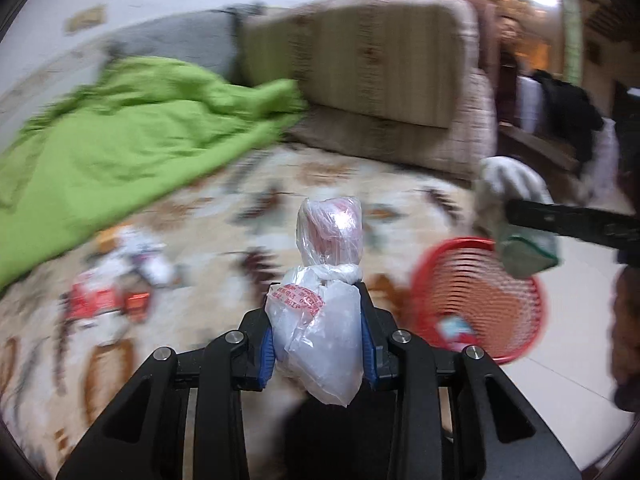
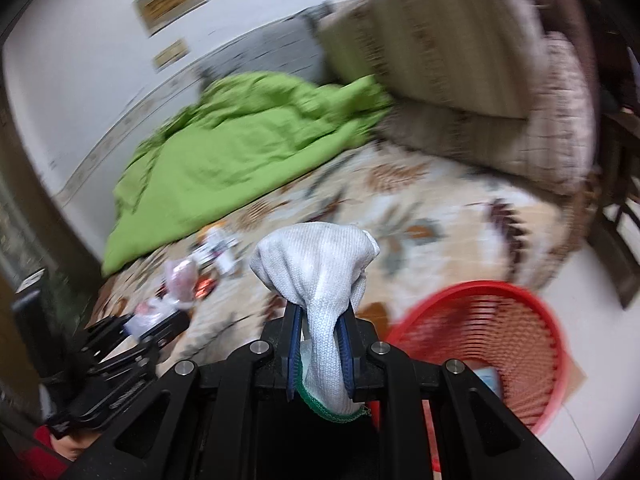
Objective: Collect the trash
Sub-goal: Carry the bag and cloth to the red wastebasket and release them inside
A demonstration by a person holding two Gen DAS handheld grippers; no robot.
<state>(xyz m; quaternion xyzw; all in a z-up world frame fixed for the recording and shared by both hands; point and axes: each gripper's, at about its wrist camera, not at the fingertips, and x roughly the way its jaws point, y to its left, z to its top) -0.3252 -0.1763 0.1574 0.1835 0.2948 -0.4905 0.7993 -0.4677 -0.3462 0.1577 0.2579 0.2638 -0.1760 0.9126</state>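
Trash is in both grippers: the left gripper [image 1: 318,308] has its blue pads pressed against a knotted clear plastic bag [image 1: 320,312] with red print, jaws partway apart around its bulk, and the right gripper [image 2: 322,320] is clamped nearly shut on a white knitted glove [image 2: 320,272] with a green cuff. Both bundles hang above the patterned rug [image 1: 248,208].

A red mesh basket [image 2: 496,352] stands at the rug's edge on pale tile, just right of the glove; something small and light blue lies inside it. The left wrist view shows the glove [image 1: 516,220] from the side, in front of the basket's far rim [image 1: 452,246], held by the black right gripper coming in from the right. The right wrist view shows the left gripper [image 2: 156,320] at lower left with the bag, and a bit of red sleeve [image 2: 44,440] below it.

More litter [image 1: 116,284], red and white wrappers, lies blurred on the rug. Beyond are a green blanket [image 1: 132,136] and a beige sofa [image 1: 380,68] against the white wall.
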